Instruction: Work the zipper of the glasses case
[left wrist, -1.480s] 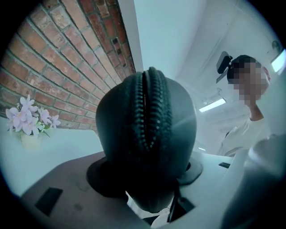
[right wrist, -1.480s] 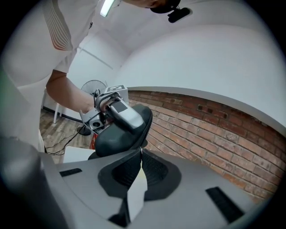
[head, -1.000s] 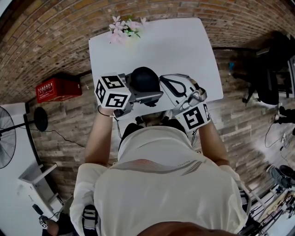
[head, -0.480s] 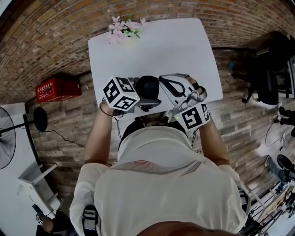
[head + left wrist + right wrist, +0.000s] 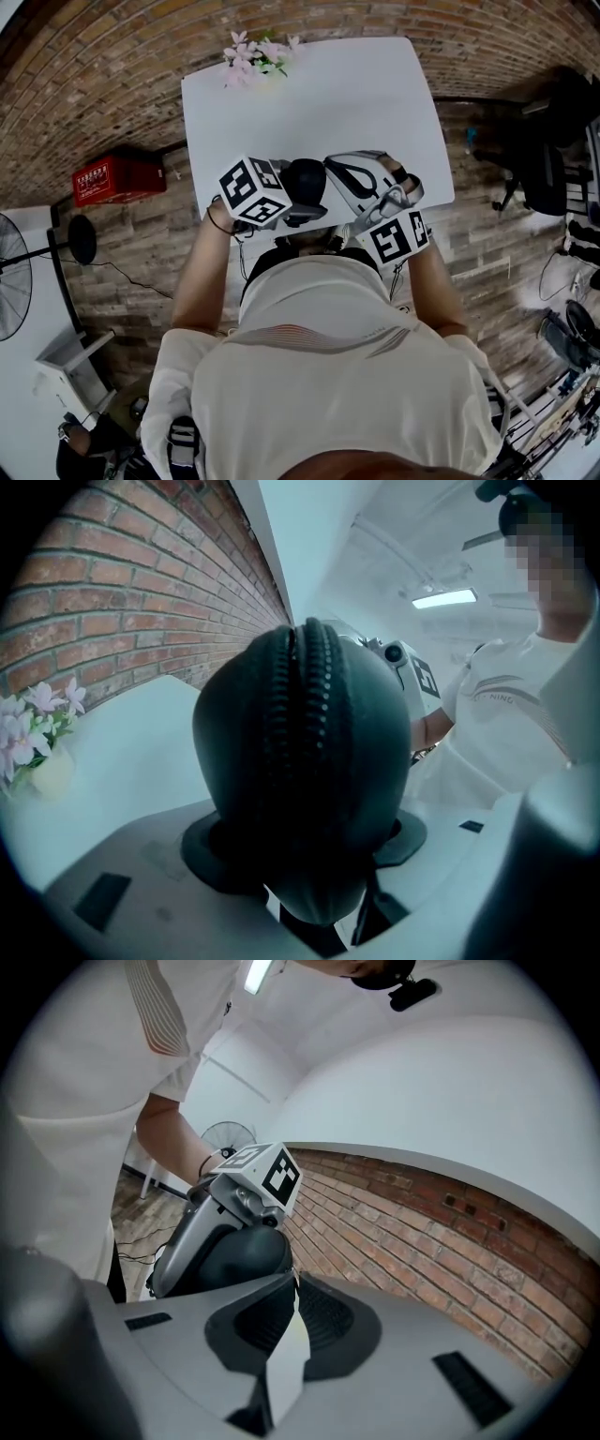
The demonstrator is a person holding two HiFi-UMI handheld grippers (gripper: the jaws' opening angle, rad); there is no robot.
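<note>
A black oval glasses case (image 5: 305, 180) is held just above the near edge of the white table (image 5: 356, 94). My left gripper (image 5: 302, 192) is clamped round its end with the jaws wide. In the left gripper view the case (image 5: 309, 780) stands up between the pads, and its zipper runs closed down the middle. My right gripper (image 5: 327, 178) comes in from the right, and its shut tips (image 5: 292, 1281) sit against the case's (image 5: 239, 1255) seam. They pinch a small pale zipper pull, which is mostly hidden.
Pink flowers (image 5: 255, 58) stand at the table's far left corner. A red box (image 5: 111, 180) sits on the floor to the left, with a fan (image 5: 14, 291) nearer. The person's torso fills the lower head view. Chairs and clutter are at right.
The left gripper has carried the case to the right and turned it towards the right gripper. The right gripper has hardly moved.
</note>
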